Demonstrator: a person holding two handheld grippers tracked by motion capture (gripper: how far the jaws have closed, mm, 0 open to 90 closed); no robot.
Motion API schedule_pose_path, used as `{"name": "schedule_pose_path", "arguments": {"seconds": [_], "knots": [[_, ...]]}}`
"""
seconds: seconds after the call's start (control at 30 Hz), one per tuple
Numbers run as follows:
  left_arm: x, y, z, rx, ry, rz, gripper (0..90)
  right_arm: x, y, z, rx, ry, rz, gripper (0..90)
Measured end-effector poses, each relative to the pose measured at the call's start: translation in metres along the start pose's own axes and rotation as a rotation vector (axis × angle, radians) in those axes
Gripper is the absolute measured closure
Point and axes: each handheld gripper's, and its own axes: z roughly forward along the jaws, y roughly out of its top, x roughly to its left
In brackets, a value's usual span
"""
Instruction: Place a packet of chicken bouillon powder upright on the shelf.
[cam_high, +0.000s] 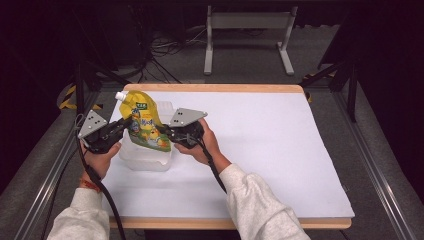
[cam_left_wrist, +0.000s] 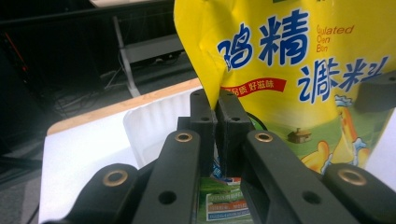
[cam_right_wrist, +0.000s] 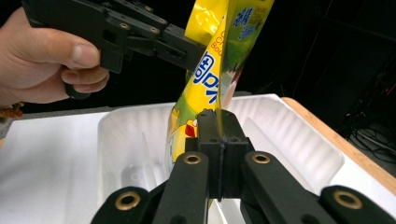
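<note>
A yellow spouted pouch (cam_high: 144, 121) with blue lettering and a white cap stands upright, tilted a little, over a white plastic tub (cam_high: 145, 159) at the table's left. My left gripper (cam_high: 126, 123) is shut on the pouch's left edge, and my right gripper (cam_high: 165, 131) is shut on its right edge. In the left gripper view the jaws pinch the pouch (cam_left_wrist: 289, 60) at its side seam, with my left gripper (cam_left_wrist: 217, 109) closed tight. In the right gripper view my right gripper (cam_right_wrist: 219, 123) clamps the pouch (cam_right_wrist: 210, 70) above the tub (cam_right_wrist: 289, 135), and the left gripper and hand show beyond.
The table (cam_high: 260, 150) is covered in white with a wooden rim. A white metal stand (cam_high: 247, 35) and cables lie on the floor beyond the far edge. Black frame rails run along both sides.
</note>
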Motion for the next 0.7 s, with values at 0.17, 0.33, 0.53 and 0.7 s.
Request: {"name": "schedule_pose_path", "arguments": {"seconds": [0.17,0.33,0.53,0.7], "knots": [[0.004,-0.004,0.004,0.005,0.004,-0.007,86.6,-0.002,-0.003,0.007,0.024,-0.013,-0.002,89.7],[0.007,-0.007,0.006,0.012,0.0,-0.016,86.7,-0.005,-0.006,0.013,0.032,-0.023,0.007,89.5],[0.008,-0.013,0.009,0.042,0.005,-0.007,86.8,-0.005,-0.012,0.018,0.036,-0.014,0.039,89.2],[0.008,-0.018,0.01,0.074,-0.003,0.012,86.5,-0.001,-0.018,0.022,0.066,-0.013,0.032,88.9]]}}
